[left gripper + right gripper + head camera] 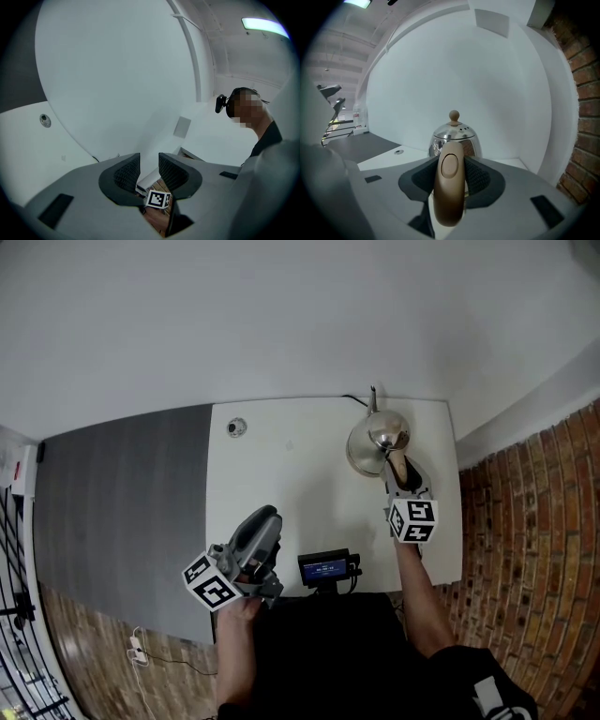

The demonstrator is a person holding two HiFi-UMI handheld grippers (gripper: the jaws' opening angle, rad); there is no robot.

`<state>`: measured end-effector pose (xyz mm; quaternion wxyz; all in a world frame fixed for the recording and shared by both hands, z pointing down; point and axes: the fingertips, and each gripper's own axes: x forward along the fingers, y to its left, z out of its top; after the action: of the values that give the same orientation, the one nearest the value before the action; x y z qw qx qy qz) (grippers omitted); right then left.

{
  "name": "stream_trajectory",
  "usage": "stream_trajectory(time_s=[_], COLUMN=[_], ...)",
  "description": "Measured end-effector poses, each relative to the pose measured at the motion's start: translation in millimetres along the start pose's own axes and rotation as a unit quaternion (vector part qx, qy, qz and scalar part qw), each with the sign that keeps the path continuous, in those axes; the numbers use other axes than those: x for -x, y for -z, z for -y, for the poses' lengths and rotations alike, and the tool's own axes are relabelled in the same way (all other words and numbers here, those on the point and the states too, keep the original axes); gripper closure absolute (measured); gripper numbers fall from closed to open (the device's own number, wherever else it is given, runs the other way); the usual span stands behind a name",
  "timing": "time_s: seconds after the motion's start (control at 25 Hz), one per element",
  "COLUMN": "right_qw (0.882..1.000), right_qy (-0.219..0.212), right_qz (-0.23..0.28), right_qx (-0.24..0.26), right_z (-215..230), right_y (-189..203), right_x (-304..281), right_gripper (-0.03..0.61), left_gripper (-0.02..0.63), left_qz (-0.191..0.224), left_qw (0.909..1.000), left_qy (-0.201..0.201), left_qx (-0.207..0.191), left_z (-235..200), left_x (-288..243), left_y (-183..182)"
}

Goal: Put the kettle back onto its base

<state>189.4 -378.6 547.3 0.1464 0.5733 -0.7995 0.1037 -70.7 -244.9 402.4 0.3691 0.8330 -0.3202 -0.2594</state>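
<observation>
A shiny steel kettle [377,439] with a wooden lid knob stands at the back right of the white table [291,484]. Its tan handle [398,468] points toward me. My right gripper [403,479] is shut on that handle, one pad on each side. In the right gripper view the handle [449,187] fills the gap between the jaws of the right gripper [450,171], with the kettle [453,136] behind it. A black cord [356,399] leaves from behind the kettle; I cannot make out the base. My left gripper [265,519] hovers near the front left, open and empty [149,168].
A round grommet [236,427] sits in the table's back left corner. A small black device with a blue screen [326,568] is at the front edge. A dark grey surface [122,512] adjoins the table's left side, and a brick wall [534,549] stands to the right.
</observation>
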Motion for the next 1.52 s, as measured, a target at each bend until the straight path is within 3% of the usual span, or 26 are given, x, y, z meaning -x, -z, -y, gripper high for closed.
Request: stream_trajectory(time_s=[0.32,0.68,1.52], right_qw=[1.000,0.998,0.994], right_qy=[0.020,-0.012,0.009], right_qz=[-0.010,-0.057,-0.093], right_qx=[-0.018,-0.022,-0.057], right_z=[-6.7,-14.8,-32.1], right_y=[1.4,36.0,36.3], right_x=[0.9,25.0,20.6], right_gripper=[0.419,0.420,0.436], left_gripper=[0.494,0.494,0.494], left_qz=[0.000,-0.006,-0.007], left_qw=[1.0000,0.9999,0.9998], left_qy=[0.006,0.011,0.015], left_qx=[0.000,0.005,0.007], left_z=[2.5,1.9,1.5], left_x=[-1.7,-3.1,-2.8], left_y=[-0.5,1.7,1.8])
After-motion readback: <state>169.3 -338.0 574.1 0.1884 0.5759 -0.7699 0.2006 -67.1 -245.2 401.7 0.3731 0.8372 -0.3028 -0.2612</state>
